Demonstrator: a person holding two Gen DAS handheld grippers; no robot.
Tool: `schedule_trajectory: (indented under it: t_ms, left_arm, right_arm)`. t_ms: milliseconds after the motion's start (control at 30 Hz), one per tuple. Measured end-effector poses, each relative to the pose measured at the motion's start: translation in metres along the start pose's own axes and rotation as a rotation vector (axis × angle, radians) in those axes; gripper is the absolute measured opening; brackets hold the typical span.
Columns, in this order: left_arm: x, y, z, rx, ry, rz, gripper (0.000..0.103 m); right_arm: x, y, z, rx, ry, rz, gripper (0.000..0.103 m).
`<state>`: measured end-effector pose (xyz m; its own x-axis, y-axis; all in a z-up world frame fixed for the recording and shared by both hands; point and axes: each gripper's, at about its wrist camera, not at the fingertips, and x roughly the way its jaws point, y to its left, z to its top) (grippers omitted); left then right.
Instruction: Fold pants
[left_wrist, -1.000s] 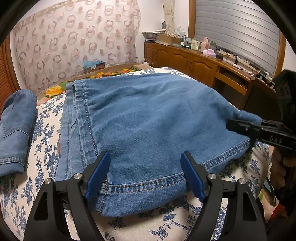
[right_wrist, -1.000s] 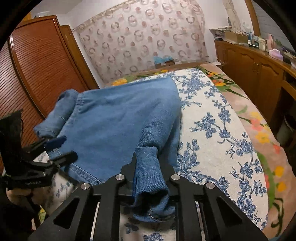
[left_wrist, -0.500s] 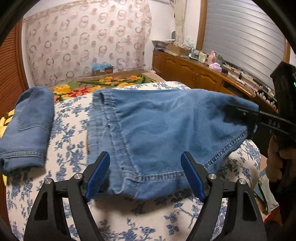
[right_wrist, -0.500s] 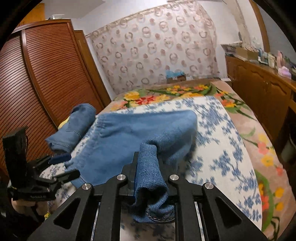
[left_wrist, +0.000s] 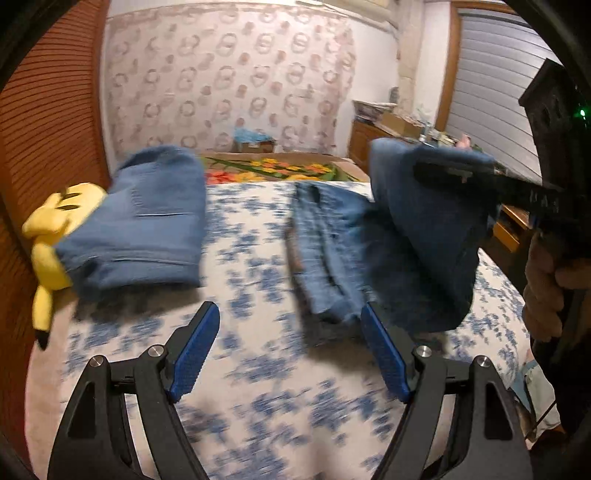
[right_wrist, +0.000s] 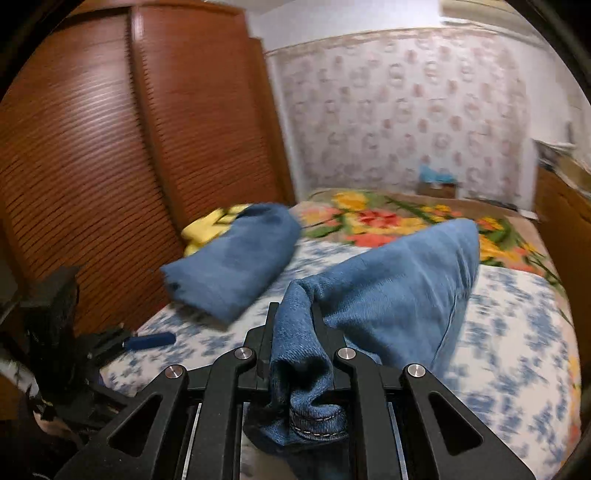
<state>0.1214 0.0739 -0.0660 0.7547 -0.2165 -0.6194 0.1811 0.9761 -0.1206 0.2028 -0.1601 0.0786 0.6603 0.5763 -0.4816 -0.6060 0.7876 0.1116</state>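
Right gripper (right_wrist: 293, 332) clamped on a bunched hem corner of the blue jeans (right_wrist: 399, 291), denim pinched between the pads and spilling back past the stitched edge. Lifted clear of the flowered bedspread (right_wrist: 517, 332) at that corner; the rest trailing ahead and to the right of the gripper, sagging down to the bed. Left gripper (left_wrist: 288, 350) spread wide with nothing between its blue pads (left_wrist: 194, 354), hovering over bare bedspread, the jeans' near edge just ahead of its right finger. A second, already folded pair (left_wrist: 147, 221) well off to the left front, resting against a yellow plush toy (left_wrist: 55, 236).

Judged soft and floppy but fairly heavy for cloth: thick denim, likely to droop and swing from a single pinch, creasing wherever it hangs. Not slippery, not fragile; seams and hems stiffer than the panels. Best hold probably at doubled hem or seam, all layers caught together, with the free gripper taking the opposite corner of the same edge to keep the fold square.
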Motion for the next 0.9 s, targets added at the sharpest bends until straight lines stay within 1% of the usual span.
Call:
schedule_trajectory:
  t_ms: [133, 233, 300, 367, 467, 567, 633, 733, 800, 900]
  left_arm:
    - [-0.012, 0.021, -0.003, -0.026, -0.014, 0.047, 0.08]
    - [-0.015, 0.035, -0.003, -0.049, -0.023, 0.065, 0.08]
    - [-0.015, 0.04, -0.003, -0.062, -0.027, 0.072, 0.08]
    - [-0.014, 0.043, -0.001, -0.076, -0.033, 0.069, 0.08]
    - [-0.013, 0.04, 0.003, -0.086, -0.044, 0.055, 0.08]
    - [-0.012, 0.031, 0.007, -0.068, -0.05, 0.044, 0.08]
    - [-0.01, 0.024, 0.011, -0.054, -0.05, 0.032, 0.08]
    - [-0.006, 0.014, 0.017, -0.033, -0.046, 0.011, 0.08]
    - [-0.001, 0.003, 0.022, -0.014, -0.04, -0.005, 0.08]
    - [0.007, -0.01, 0.026, 0.009, -0.029, -0.027, 0.08]
  right_arm:
    - [0.037, 0.018, -0.013, -0.038, 0.083, 0.056, 0.014]
    - [0.056, 0.015, -0.032, -0.018, 0.156, 0.094, 0.014]
    - [0.063, 0.012, -0.039, -0.012, 0.181, 0.109, 0.014]
    - [0.062, 0.009, -0.038, 0.002, 0.179, 0.118, 0.019]
    - [0.053, 0.009, -0.028, 0.01, 0.165, 0.133, 0.034]
    - [0.033, 0.012, -0.024, -0.007, 0.118, 0.122, 0.038]
    - [0.021, 0.012, -0.024, -0.017, 0.081, 0.095, 0.039]
    - [0.009, 0.006, -0.024, -0.04, 0.01, -0.015, 0.041]
    - [0.01, -0.004, -0.023, -0.028, 0.01, -0.044, 0.041]
    - [0.028, -0.022, -0.024, -0.025, 0.032, -0.13, 0.041]
